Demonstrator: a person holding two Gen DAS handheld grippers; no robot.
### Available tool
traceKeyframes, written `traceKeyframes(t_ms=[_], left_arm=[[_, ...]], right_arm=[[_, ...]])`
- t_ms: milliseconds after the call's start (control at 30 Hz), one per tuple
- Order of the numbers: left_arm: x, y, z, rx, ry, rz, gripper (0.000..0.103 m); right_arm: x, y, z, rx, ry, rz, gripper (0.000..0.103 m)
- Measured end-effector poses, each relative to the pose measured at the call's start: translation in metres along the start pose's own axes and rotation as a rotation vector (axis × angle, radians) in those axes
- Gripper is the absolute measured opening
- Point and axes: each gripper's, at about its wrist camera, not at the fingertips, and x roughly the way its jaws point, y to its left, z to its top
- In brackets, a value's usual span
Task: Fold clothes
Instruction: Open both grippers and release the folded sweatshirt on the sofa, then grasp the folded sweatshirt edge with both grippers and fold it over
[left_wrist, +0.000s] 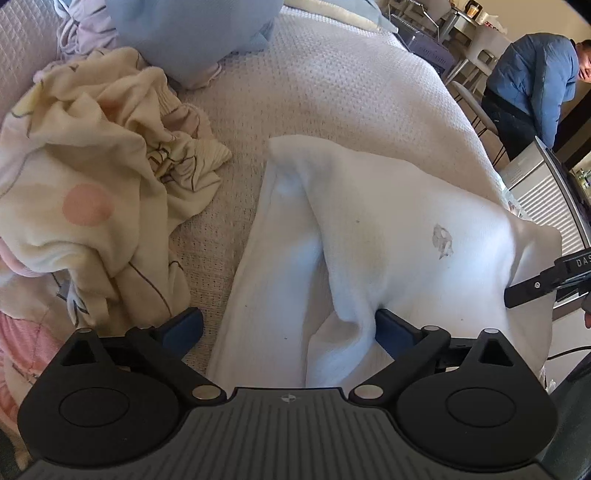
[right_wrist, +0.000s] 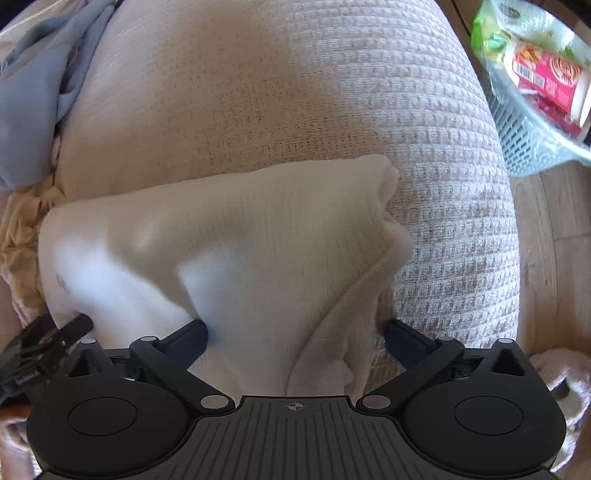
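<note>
A white knit garment (left_wrist: 388, 236) with a small grey mark lies partly folded on the waffle-weave bedspread (left_wrist: 332, 85). My left gripper (left_wrist: 288, 328) is open, its jaws wide apart around a raised fold at the garment's near edge. In the right wrist view the same garment (right_wrist: 240, 240) lies bunched on the bedspread (right_wrist: 332, 92). My right gripper (right_wrist: 295, 336) is open, its jaws wide around the garment's near edge. The right gripper's finger shows at the right edge of the left wrist view (left_wrist: 532, 284). The left gripper's finger shows at the left edge of the right wrist view (right_wrist: 70, 328).
A crumpled cream garment with a pink dot (left_wrist: 92, 184) lies to the left. A light blue garment (left_wrist: 192, 37) sits at the back. A basket of packaged goods (right_wrist: 535, 92) stands on the wooden floor right of the bed. A person in a blue jacket (left_wrist: 535, 74) stands far right.
</note>
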Motion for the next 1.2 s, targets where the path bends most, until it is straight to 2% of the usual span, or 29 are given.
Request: traceKeyframes(t_ms=[167,267,300,400,500,533,567,600,667,767,933,1000,1067,1200], left_arm=[[0.005,-0.01,0.0,0.03,0.018,0.006,0.099],[0.003,-0.013,-0.003,0.02,0.013,-0.022,0.085],[0.002,-0.013,-0.004,0.012,0.012,-0.035,0.071],[-0.001,-0.012,-0.007,-0.009,0.002,-0.047,0.064],[-0.009,-0.012,-0.01,-0.037,-0.014,-0.056,0.048],[-0.013,-0.012,-0.011,-0.034,-0.023,-0.059,0.04],[-0.019,-0.014,-0.012,-0.028,-0.035,-0.059,0.037],[-0.025,-0.016,-0.013,-0.021,-0.046,-0.06,0.029],[-0.037,-0.019,-0.015,-0.009,-0.069,-0.062,0.022],[-0.056,-0.021,-0.016,-0.031,-0.091,-0.119,0.02],[-0.075,-0.029,-0.005,-0.06,-0.126,-0.174,0.019],[-0.083,-0.041,0.0,-0.04,-0.151,-0.189,0.019],[-0.092,-0.058,0.012,0.014,-0.201,-0.193,0.019],[-0.1,-0.079,0.052,0.044,-0.288,-0.227,0.019]], right_arm=[[-0.002,0.002,-0.004,-0.016,-0.026,-0.017,0.103],[-0.004,0.005,-0.007,-0.019,-0.05,-0.038,0.102],[-0.005,0.005,-0.009,-0.014,-0.058,-0.042,0.101],[-0.01,0.007,-0.014,-0.02,-0.087,-0.046,0.093],[-0.017,0.009,-0.019,-0.035,-0.112,-0.032,0.08],[-0.019,0.01,-0.02,-0.039,-0.121,-0.023,0.07],[-0.023,0.008,-0.023,-0.041,-0.132,-0.009,0.06],[-0.027,0.005,-0.025,-0.037,-0.146,0.007,0.054],[-0.036,-0.002,-0.029,-0.013,-0.18,0.053,0.036],[-0.051,-0.011,-0.026,0.026,-0.23,0.119,0.025],[-0.077,-0.004,-0.024,-0.013,-0.327,0.152,0.023],[-0.091,-0.006,-0.02,-0.026,-0.372,0.166,0.023],[-0.109,-0.012,-0.015,-0.019,-0.411,0.184,0.023],[-0.14,-0.015,0.009,-0.034,-0.503,0.167,0.023]])
